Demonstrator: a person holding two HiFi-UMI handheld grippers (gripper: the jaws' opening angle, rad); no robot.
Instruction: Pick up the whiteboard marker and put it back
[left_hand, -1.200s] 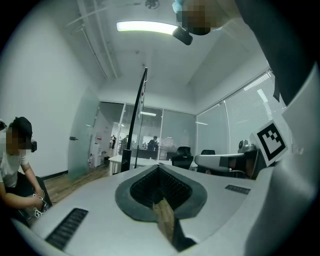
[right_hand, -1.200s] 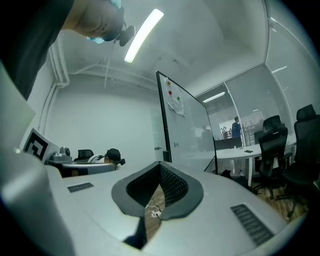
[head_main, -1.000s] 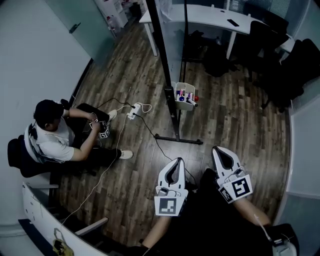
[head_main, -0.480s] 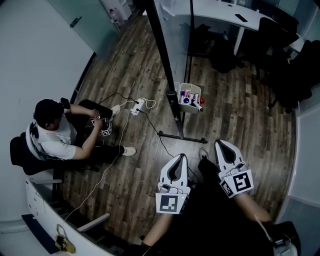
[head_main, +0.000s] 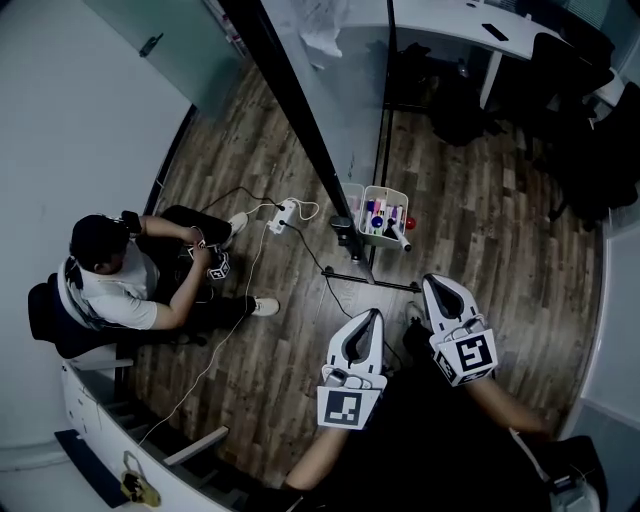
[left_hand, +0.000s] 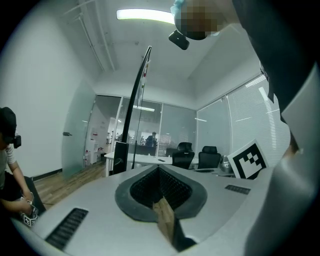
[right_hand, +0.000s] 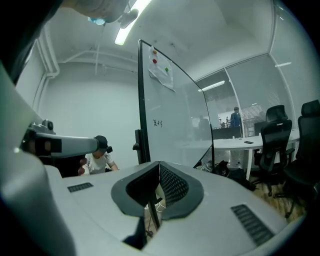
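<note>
Pink- and blue-tipped whiteboard markers (head_main: 378, 213) stand in a small white plastic basket (head_main: 384, 190). The left tool (head_main: 368, 318) and right tool (head_main: 434, 284) are both closed, empty.

Left claw (head_main: 366, 322): held forward, near level; jaws closed together, nothing gripped. Right claw (head_main: 436, 290): held alongside, slightly ahead; jaws closed together, nothing gripped.
</note>
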